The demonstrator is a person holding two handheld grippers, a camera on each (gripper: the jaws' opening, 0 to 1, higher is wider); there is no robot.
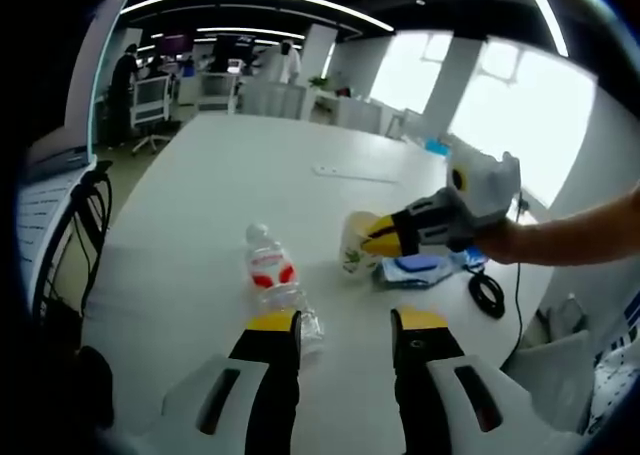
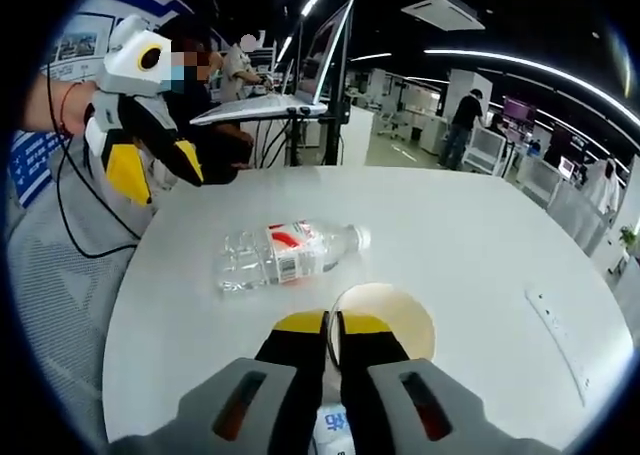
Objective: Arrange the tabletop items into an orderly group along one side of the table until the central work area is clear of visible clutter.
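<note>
White laminate makes up the table [image 1: 250,175], broad and round-cornered, and we hold one gripper over each side of its near end. Well down its far half lies a thin flat strip [image 1: 355,175].

Next in size is the water bottle [image 2: 290,253], lying on its side near the middle of the table, clear plastic with a red label and a white cap. We judge it nearly empty, so light, smooth and prone to roll; its thin wall will dent, so we would take it across the labelled belly, not by the neck.

Smaller is the paper cup [image 2: 385,320], tipped over with its mouth toward the right gripper view. It is very light and crushes easily, so the rim is the sound hold. Beside it lies a blue and white packet [image 1: 420,268], and beyond that a coiled black cable [image 1: 487,293] near the table edge.

Our right gripper [image 2: 332,325] has its jaws pressed nearly together on the cup's rim; in the left gripper view it reaches in level from the right, forearm outstretched. Our left gripper [image 1: 345,323] hovers over the bottle's base, jaws apart and holding nothing.
</note>
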